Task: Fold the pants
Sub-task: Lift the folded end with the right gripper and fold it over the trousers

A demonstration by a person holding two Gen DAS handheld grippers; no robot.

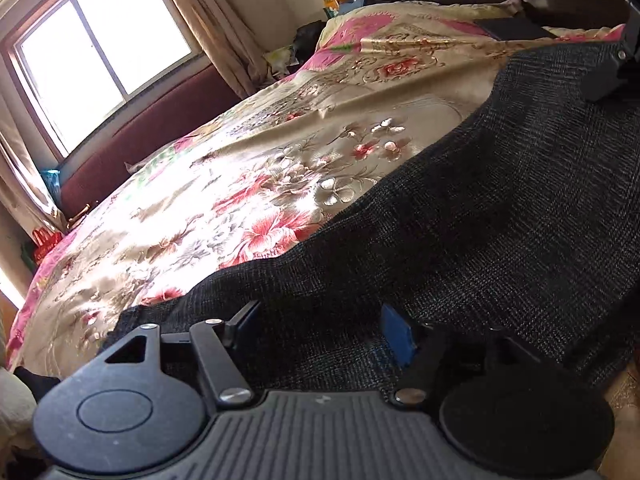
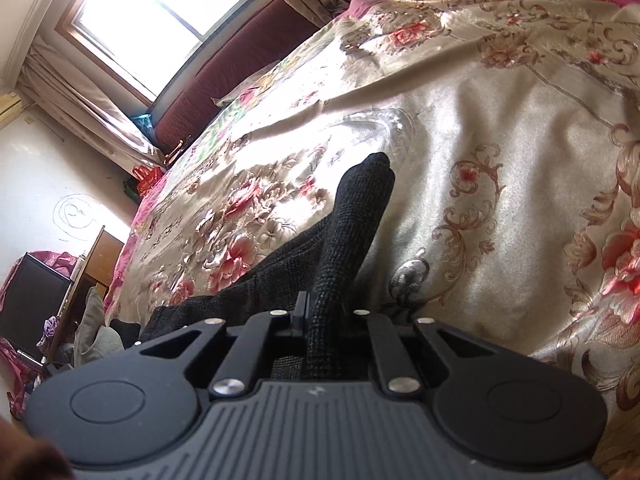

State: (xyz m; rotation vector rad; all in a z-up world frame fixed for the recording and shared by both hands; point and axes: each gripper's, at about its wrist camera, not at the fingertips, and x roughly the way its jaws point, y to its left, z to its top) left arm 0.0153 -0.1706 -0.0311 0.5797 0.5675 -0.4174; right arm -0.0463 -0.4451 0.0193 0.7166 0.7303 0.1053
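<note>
Right gripper (image 2: 320, 320) pinches a fold of dark pants (image 1: 500, 208); left gripper (image 1: 316, 328) gapes wide above them on the floral bedspread (image 2: 480, 160); limp cloth, best gripped at edges

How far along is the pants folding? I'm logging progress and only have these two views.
Early stage. Done: the dark pants are laid across the floral bedspread. In hand: the right tool is shut on a bunched strip of pants fabric, while the left tool sits open over the cloth. Left: no finished fold shows, so the folding itself remains.
</note>
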